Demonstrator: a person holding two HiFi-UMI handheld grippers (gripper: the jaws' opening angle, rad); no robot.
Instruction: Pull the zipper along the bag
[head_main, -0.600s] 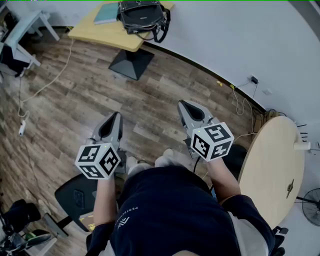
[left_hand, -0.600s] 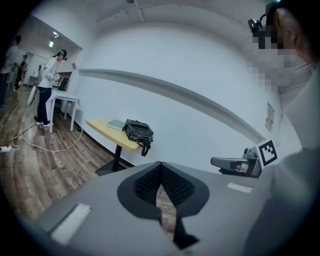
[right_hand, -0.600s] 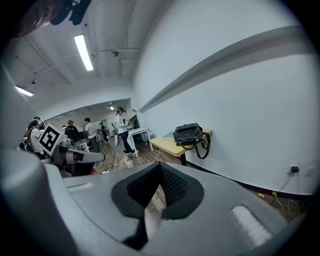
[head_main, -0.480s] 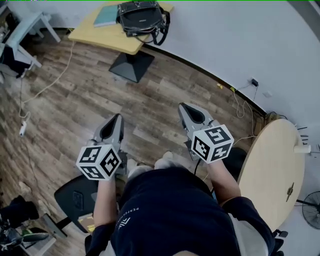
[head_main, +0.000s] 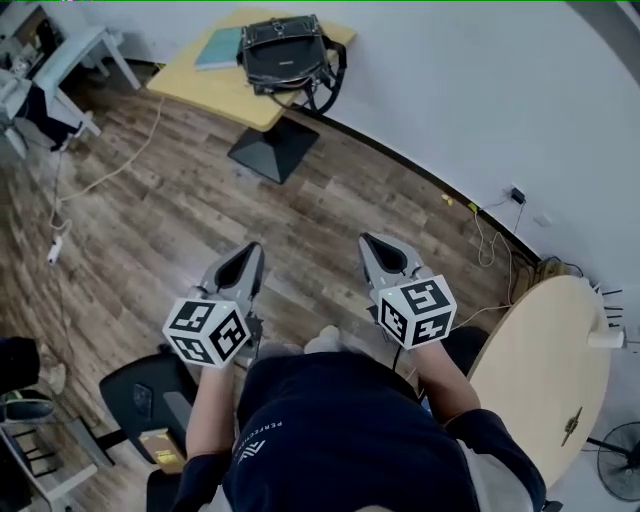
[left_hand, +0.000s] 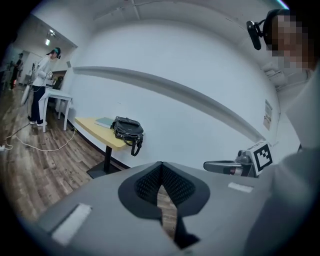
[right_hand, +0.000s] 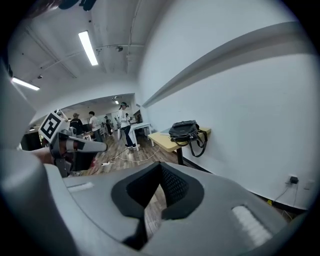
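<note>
In front of the person's torso, two grippers were held side by side over the wooden floor (head_main: 330, 200), one in each hand, forearms extended forward and both tools angled somewhat downward. The left gripper (head_main: 250, 255) had its jaws together, the pads meeting at the tips with nothing between them. The right gripper (head_main: 372, 245) also had its jaws fully closed and empty. The two grippers were apart from one another and touched nothing. Each carried one marker cube, two in all: the left cube (head_main: 208, 332) and the right cube (head_main: 418, 312), both nearest the person's body. One black bag (head_main: 282, 50) was counted. It stood well ahead of both grippers, far beyond the jaw tips, on one yellow table (head_main: 215, 90) against the white wall (head_main: 480, 90). In the left gripper view the bag appeared left of that gripper's jaw line; in the right gripper view it appeared slightly right of that gripper's jaw line. Its strap hung over the table edge. One teal flat item (head_main: 218, 48) lay on the same table just beside the bag; its nature could not be determined. One round wooden table (head_main: 535, 380) stood to the right of the right gripper, near but not touching it.
</note>
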